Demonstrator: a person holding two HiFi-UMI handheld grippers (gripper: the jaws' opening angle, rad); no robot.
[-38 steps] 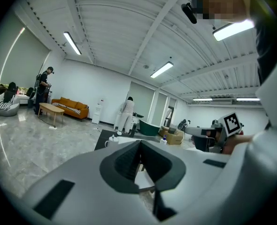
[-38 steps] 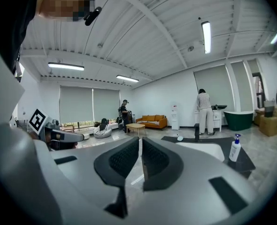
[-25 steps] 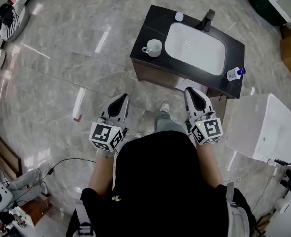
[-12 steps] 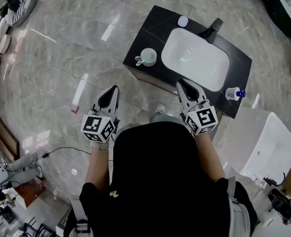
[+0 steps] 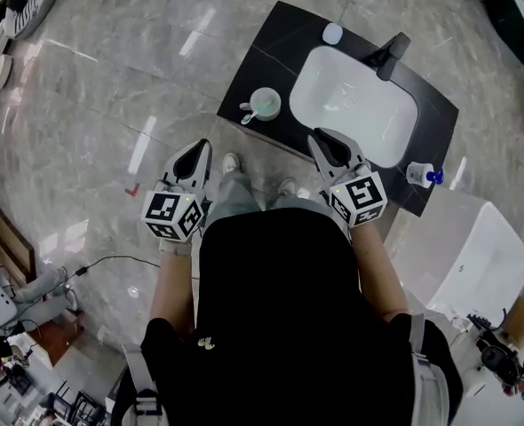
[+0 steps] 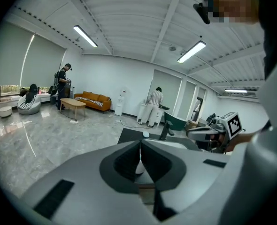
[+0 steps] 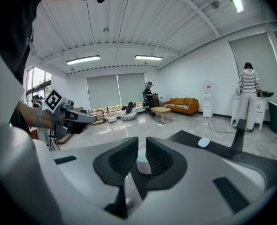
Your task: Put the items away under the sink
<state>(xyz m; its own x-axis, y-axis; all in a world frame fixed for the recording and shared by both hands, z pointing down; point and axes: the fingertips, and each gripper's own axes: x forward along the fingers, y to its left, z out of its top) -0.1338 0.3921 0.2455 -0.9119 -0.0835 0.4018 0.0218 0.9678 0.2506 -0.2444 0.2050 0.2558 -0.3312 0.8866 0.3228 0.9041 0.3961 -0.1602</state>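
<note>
A black vanity (image 5: 253, 69) with a white sink basin (image 5: 351, 96) and a dark faucet (image 5: 388, 53) stands just ahead of me. On its top are a white cup (image 5: 264, 105) with a greenish inside, a small white round thing (image 5: 332, 33) and a white bottle with a blue cap (image 5: 421, 175). My left gripper (image 5: 202, 144) is shut and empty over the floor left of the vanity's front. My right gripper (image 5: 316, 137) is shut and empty at the vanity's front edge. The cup (image 7: 143, 165) shows beyond the jaws in the right gripper view.
A white boxy unit (image 5: 475, 256) stands on the floor to the right of the vanity. A dark cable (image 5: 111, 264) runs over the marble floor at the left. A person (image 7: 247, 95) stands at a counter far across the room, near an orange sofa (image 6: 92, 100).
I have stepped closer to the vanity. Both grippers have moved forward with me, and the right one now reaches the vanity's front edge. Both jaws stay shut.
</note>
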